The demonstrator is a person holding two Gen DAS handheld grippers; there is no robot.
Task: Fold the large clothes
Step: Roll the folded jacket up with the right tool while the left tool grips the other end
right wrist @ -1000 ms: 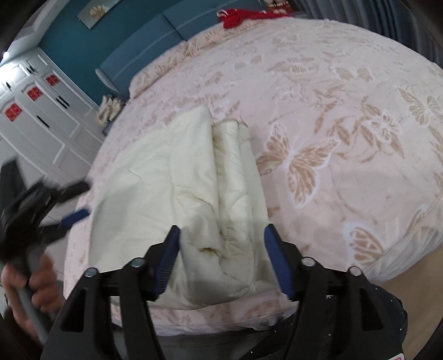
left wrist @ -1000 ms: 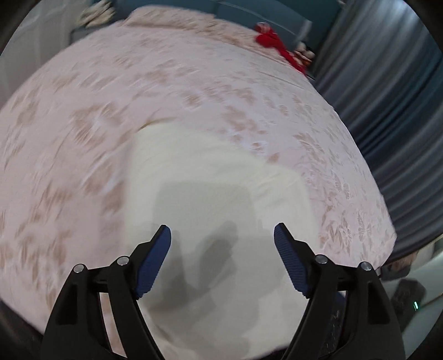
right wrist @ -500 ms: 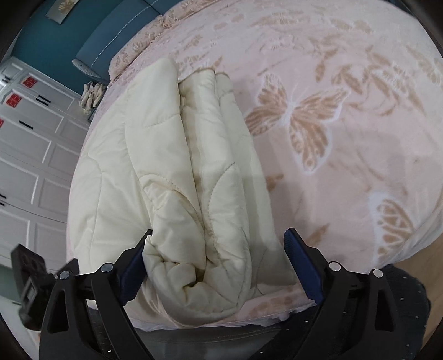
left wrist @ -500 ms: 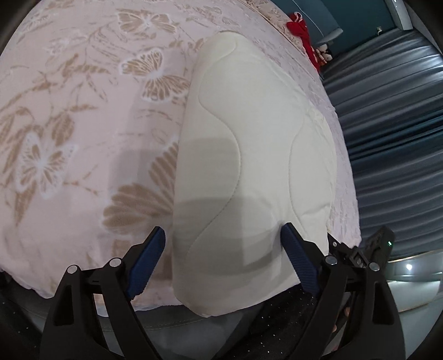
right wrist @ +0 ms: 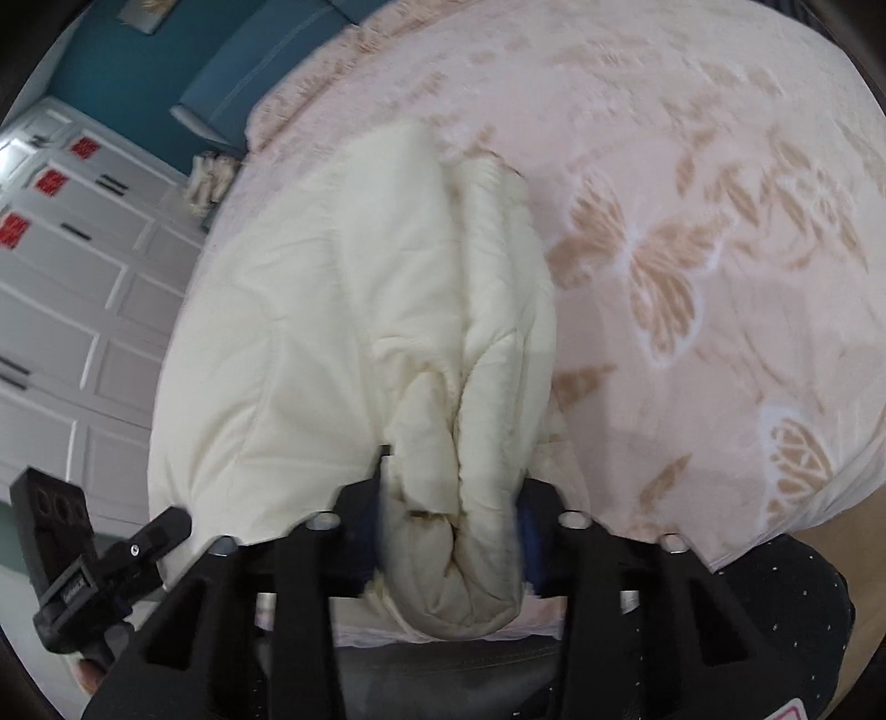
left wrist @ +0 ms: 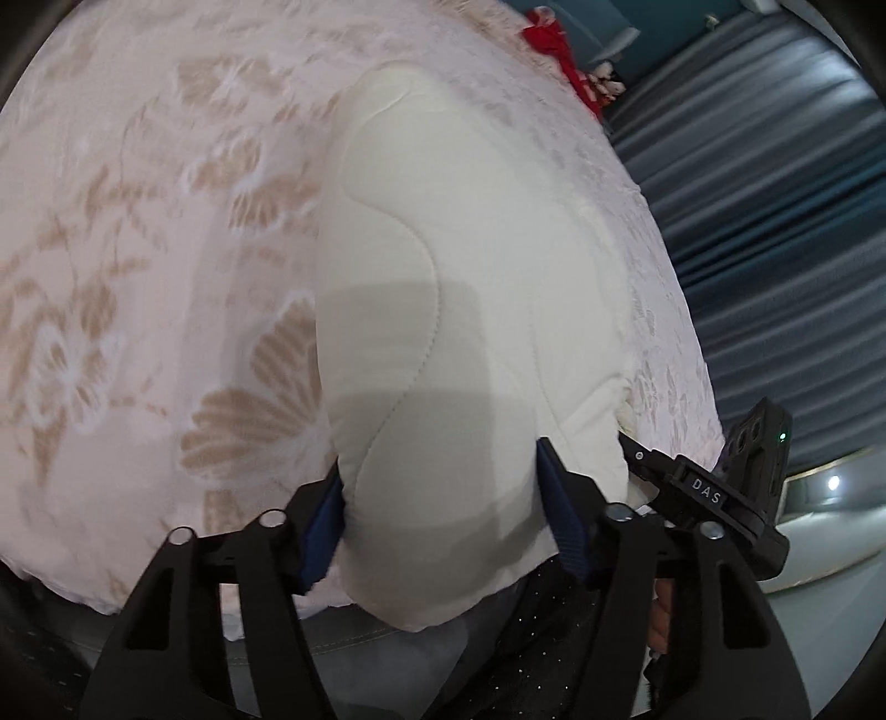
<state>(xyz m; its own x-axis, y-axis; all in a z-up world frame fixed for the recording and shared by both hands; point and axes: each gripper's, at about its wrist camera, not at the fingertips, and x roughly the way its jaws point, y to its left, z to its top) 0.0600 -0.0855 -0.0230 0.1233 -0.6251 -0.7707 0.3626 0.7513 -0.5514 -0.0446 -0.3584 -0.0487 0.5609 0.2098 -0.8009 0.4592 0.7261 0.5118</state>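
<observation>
Cream quilted jacket (left wrist: 476, 310) lies folded lengthwise on a pink bedspread (left wrist: 138, 249) with tan butterfly print, its near end hanging over the bed edge toward the person. Left gripper (left wrist: 443, 523) has its blue-padded fingers (left wrist: 324, 531) pressed in against both sides of the jacket's smooth near-left corner, closed onto it. Right gripper (right wrist: 451, 518) is pinched around the bunched, rolled edge of the jacket (right wrist: 354, 332) on its right side; that edge is blurred, pads mostly hidden by fabric. Both grippers sit near the same bed edge, side by side. Red cloth (left wrist: 559, 50) far off by the headboard. White wardrobe (right wrist: 61, 310) at left, grey-blue curtains (left wrist: 775, 221) at right.
</observation>
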